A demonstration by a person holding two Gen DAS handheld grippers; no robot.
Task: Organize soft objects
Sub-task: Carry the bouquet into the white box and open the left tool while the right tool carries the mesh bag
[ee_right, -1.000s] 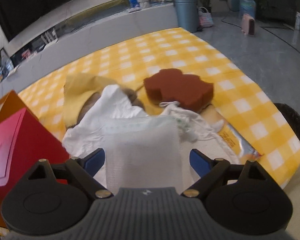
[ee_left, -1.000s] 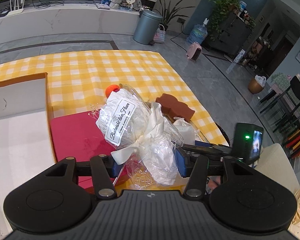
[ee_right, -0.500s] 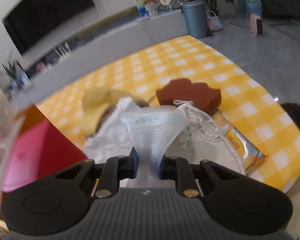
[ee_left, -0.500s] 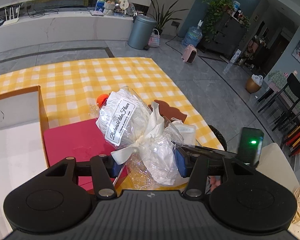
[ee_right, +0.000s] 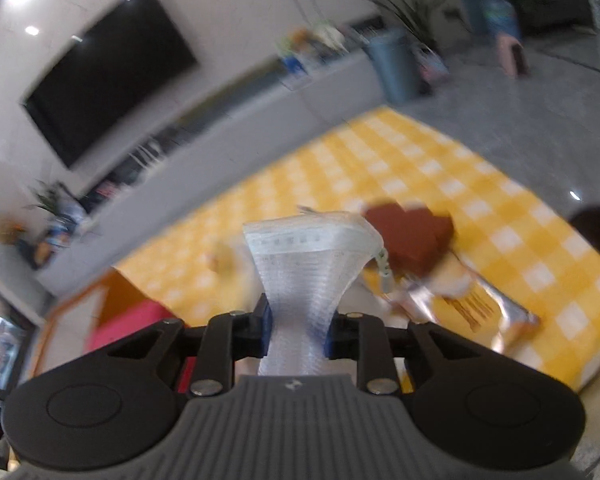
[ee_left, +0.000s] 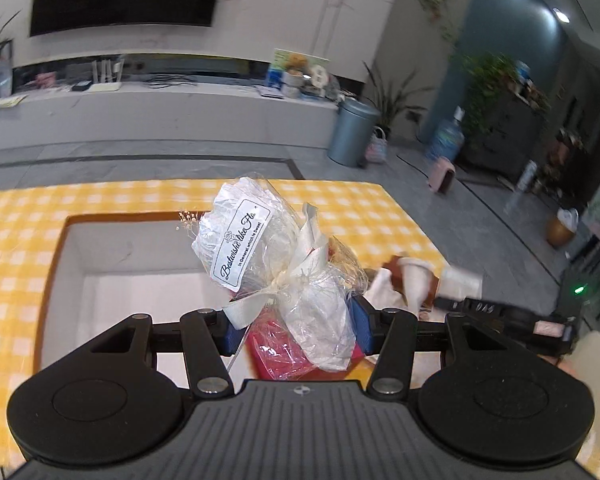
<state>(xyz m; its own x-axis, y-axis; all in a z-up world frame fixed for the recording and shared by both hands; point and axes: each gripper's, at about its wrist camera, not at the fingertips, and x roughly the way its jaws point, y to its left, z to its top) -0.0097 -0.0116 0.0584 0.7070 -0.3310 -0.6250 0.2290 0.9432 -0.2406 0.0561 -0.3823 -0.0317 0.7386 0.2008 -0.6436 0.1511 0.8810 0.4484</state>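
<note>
Both grippers have risen since a second ago. The left gripper (ee_left: 296,330), clamped on the cellophane bouquet (ee_left: 276,256), now has the white box (ee_left: 140,276) just ahead and left. The right gripper (ee_right: 296,330), pinching the mask (ee_right: 308,264), trails farther away.

- box (ee_left: 64,280) on tablecloth (ee_left: 20,216), left side
- wrapped bouquet (ee_left: 268,248) in left gripper (ee_left: 296,330), in front of box
- mask (ee_right: 304,264) in right gripper (ee_right: 296,332); sponge (ee_right: 412,236) on tablecloth, right of mask
</note>
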